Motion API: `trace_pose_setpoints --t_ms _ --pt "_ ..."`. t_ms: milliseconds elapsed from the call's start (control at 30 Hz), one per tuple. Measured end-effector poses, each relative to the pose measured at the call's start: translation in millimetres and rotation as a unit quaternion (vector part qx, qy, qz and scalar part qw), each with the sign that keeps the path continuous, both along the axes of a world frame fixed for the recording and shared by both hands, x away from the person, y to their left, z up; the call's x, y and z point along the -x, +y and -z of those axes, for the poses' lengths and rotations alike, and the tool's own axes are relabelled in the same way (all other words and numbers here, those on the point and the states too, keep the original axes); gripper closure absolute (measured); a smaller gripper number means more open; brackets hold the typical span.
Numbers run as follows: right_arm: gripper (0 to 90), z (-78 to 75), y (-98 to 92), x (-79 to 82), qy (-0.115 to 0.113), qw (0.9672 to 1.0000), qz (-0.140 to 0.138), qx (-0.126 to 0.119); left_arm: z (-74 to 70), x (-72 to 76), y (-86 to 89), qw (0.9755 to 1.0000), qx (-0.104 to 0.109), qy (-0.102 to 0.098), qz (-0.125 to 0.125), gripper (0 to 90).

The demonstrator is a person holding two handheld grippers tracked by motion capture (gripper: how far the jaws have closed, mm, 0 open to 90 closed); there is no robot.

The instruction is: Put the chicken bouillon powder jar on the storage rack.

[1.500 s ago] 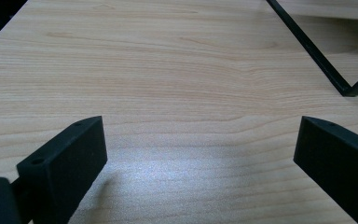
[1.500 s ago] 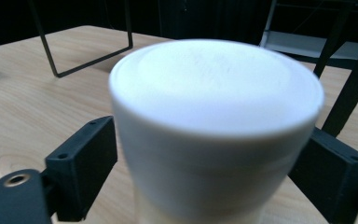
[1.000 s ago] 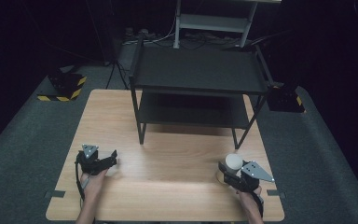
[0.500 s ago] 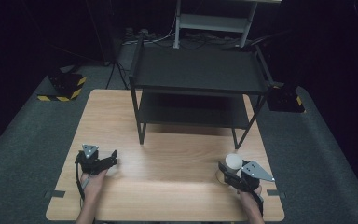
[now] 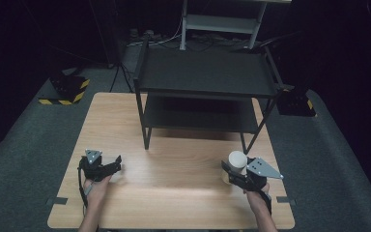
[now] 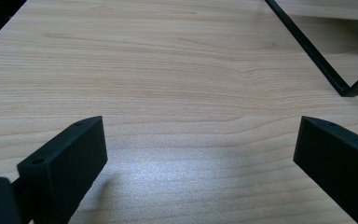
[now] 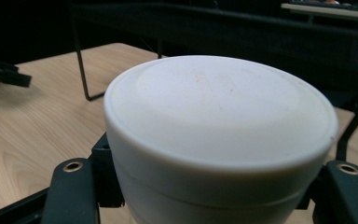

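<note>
My right gripper point(image 5: 233, 175) is clamped on a white round container point(image 5: 236, 161) with a flat lid. In the right gripper view the two black jaws sit against its sides, a little below the lid edge, and the lid point(image 7: 219, 112) stands above them. In the high view the container is at the near right part of the wooden table point(image 5: 174, 145), in front of the right leg of the black two-level shelf rack point(image 5: 207, 77). I cannot tell if its bottom touches the wood or is just above it.

I judge the container is hard plastic, stiff and not fragile, and rather light. Its wall is smooth, so it may slip down if I press too weakly, and it can turn between the jaws because it is round. The best place to hold is the body under the lid rim, not the lid itself, which may come off. I keep it upright.

My left gripper point(image 5: 107, 166) has its jaws wide apart with nothing between them, low over the bare table at the near left.
</note>
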State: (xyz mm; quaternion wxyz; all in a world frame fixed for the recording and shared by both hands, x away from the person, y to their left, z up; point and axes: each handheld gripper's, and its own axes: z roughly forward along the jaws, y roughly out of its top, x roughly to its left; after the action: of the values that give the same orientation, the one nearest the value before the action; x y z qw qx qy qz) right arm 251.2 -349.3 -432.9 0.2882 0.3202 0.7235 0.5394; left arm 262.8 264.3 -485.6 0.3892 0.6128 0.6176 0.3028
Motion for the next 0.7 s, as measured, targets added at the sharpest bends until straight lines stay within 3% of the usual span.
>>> trace_pose_setpoints --t_ms 233,300,333,433,500,700 --pt "33.8 -38.1 11.1 -22.6 -0.017 0.9993 -0.033 -0.008 0.1 0.1 0.2 1.0000 0.000 0.000 0.000 2.9" --pt "33.8 -42.3 12.5 -25.2 -0.018 0.9991 -0.036 -0.009 0.1 0.1 0.2 1.0000 0.001 0.000 0.000 2.9" --pt "33.8 -54.5 17.5 -33.0 -0.021 0.9987 -0.045 -0.012 0.2 0.1 0.3 1.0000 0.001 0.000 0.001 2.9" --pt "33.8 -63.5 22.3 -38.3 -0.026 0.9984 -0.050 -0.010 0.3 0.2 0.4 1.0000 0.001 -0.001 0.000 2.9" --pt "33.8 -78.7 31.8 -49.5 -0.034 0.9976 -0.058 -0.013 0.3 0.2 0.5 1.0000 0.001 -0.001 0.001 2.9" --pt "33.9 -94.4 46.8 -68.5 -0.039 0.9974 -0.056 -0.024 0.5 0.3 0.5 1.0000 0.001 -0.002 0.000 2.9"
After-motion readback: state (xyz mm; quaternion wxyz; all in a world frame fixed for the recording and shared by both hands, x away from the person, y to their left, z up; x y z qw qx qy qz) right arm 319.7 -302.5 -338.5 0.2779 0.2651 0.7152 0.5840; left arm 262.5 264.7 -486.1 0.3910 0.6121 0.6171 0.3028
